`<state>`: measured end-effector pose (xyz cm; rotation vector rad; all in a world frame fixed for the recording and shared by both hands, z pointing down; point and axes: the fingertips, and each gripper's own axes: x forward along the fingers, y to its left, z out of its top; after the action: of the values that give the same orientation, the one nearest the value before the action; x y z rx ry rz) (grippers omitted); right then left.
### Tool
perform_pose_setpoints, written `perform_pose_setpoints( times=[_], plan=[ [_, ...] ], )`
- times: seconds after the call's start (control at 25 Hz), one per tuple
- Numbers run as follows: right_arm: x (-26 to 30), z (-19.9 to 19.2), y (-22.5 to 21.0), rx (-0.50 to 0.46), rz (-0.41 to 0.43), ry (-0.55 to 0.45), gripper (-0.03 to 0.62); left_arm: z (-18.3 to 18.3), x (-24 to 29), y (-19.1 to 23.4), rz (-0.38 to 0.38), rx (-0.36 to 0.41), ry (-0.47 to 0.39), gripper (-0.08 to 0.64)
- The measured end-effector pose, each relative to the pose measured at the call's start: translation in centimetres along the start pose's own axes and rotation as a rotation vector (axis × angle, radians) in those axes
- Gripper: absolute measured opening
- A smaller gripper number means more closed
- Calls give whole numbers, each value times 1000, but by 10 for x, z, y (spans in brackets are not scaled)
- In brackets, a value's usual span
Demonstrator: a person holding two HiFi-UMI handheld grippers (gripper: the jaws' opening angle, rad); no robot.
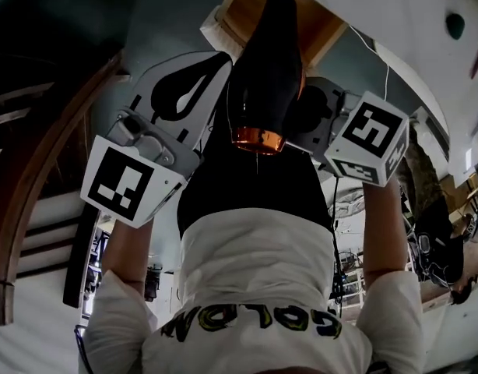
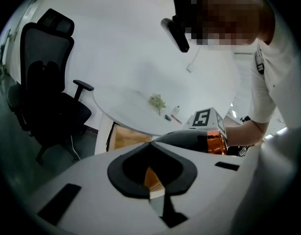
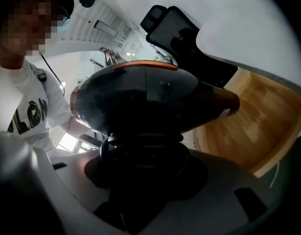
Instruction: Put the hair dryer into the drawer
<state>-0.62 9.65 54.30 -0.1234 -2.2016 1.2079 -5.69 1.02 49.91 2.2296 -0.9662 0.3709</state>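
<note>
A black hair dryer [image 1: 264, 68] with an orange ring at its wide end hangs nozzle first over the open wooden drawer [image 1: 251, 14]. My right gripper [image 1: 313, 114] is shut on its handle. In the right gripper view the dryer's body [image 3: 145, 99] fills the middle, its handle sits between the jaws of my right gripper [image 3: 140, 180], and the drawer [image 3: 248, 131] lies just beyond. My left gripper [image 1: 184, 92] hangs beside the dryer on the left, jaws together and empty. The left gripper view shows that gripper [image 2: 151, 177], the dryer [image 2: 189, 138] and the drawer [image 2: 123, 136] past it.
A round white table [image 2: 131, 106] carries the drawer under its top, with a few small items on it. A black office chair [image 2: 47, 92] stands left of the table. The person's white shirt [image 1: 254, 287] fills the lower part of the head view.
</note>
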Motion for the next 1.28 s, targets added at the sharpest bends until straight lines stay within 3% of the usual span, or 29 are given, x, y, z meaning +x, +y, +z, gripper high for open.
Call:
perform_pose_setpoints(
  times=[0.12,0.44,0.68,0.96,1.28],
  plan=[
    [3,-2,-25,1,-54,27,238,-8,10,7,-19,31,45,11],
    [-3,2,-96,-53,-229,140,238,-14,46,24,-72,210,249,11],
    [5,2,-124,-83,-341,196,238,-21,63,40,-110,365,293,11],
    [8,3,-163,-152,-537,307,238,-38,85,62,-160,435,410,11],
    [15,-8,-198,-191,-723,438,237,-65,103,76,-213,444,489,11]
  ],
)
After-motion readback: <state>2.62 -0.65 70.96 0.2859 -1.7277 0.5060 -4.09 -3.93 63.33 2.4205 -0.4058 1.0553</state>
